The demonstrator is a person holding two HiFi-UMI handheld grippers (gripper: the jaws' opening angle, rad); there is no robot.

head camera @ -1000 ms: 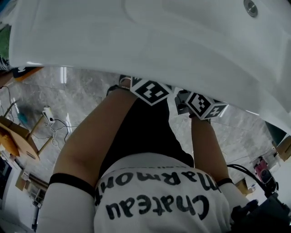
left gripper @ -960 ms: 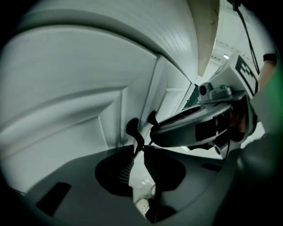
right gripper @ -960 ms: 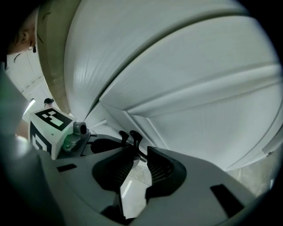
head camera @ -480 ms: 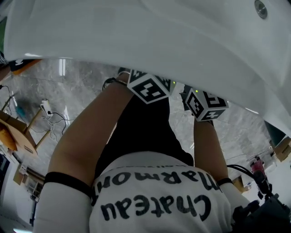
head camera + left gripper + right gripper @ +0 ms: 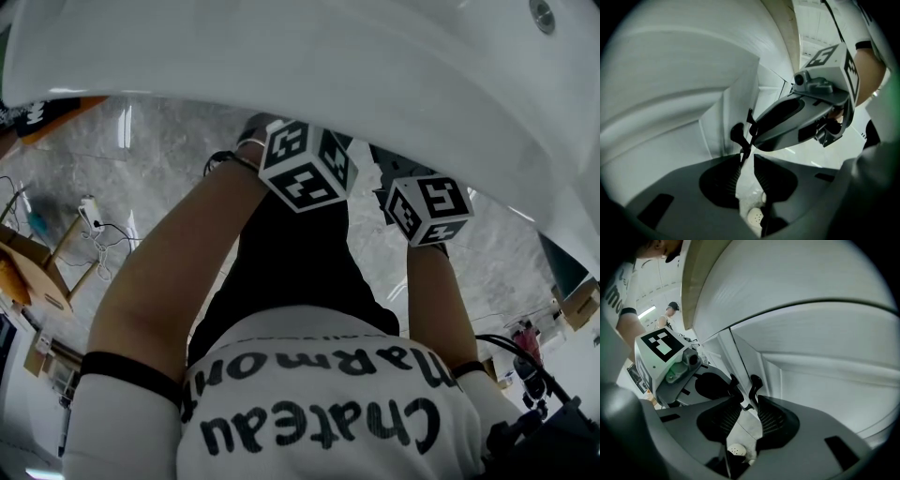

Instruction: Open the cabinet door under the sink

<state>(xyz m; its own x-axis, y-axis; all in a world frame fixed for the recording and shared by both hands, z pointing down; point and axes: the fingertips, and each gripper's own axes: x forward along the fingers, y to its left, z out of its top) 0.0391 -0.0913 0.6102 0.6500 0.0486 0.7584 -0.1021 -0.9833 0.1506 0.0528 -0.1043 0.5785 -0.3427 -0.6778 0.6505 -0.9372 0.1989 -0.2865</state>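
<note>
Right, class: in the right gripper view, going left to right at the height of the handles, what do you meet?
The left gripper's marker cube → left black handle → right black handle → right cabinet door.

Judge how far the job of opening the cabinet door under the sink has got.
Done: the left tool is at the left handle, the right tool at the right handle, each handle at the jaw tips. In hand: both pairs of jaws have just been opening, clamping nothing. Remaining: grip and pull, since the cabinet doors seem to meet at a thin seam.
</note>
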